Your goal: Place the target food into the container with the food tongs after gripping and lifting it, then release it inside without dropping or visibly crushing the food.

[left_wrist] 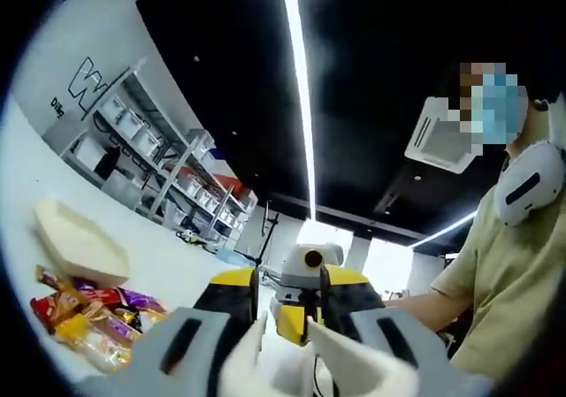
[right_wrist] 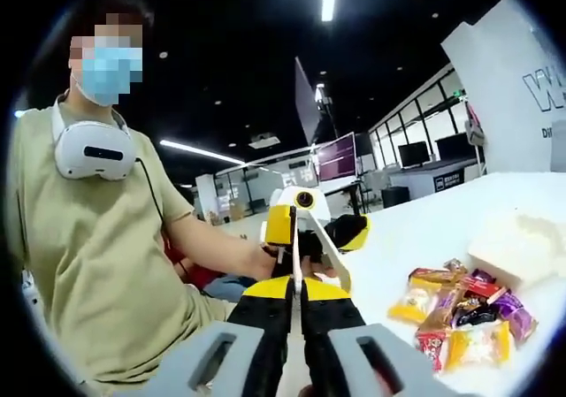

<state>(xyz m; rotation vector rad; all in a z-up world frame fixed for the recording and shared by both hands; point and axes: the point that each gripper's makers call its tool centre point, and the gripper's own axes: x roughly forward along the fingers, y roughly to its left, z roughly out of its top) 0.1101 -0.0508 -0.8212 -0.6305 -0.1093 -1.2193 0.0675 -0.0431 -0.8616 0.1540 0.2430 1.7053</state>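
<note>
With the left gripper (left_wrist: pixel 285 348) parted and the right gripper (right_wrist: pixel 299 326) clenched empty, approach the snack packets (right_wrist: pixel 460 313) slowly beside the container (left_wrist: pixel 78 240).

table (left_wrist: pixel 168 264): smooth white top, matt with a faint sheen
container (left_wrist: pixel 80 242): pale cream, matt, looks like paper or pulp board
snack packets (left_wrist: pixel 93 313): glossy crinkled foil and plastic wrap, at 4 o'clock in the right gripper view
left gripper (left_wrist: pixel 285 339): hard plastic, yellow and black shells, jaws matt white
shirt (right_wrist: pixel 84 247): soft khaki cloth, matt
</note>
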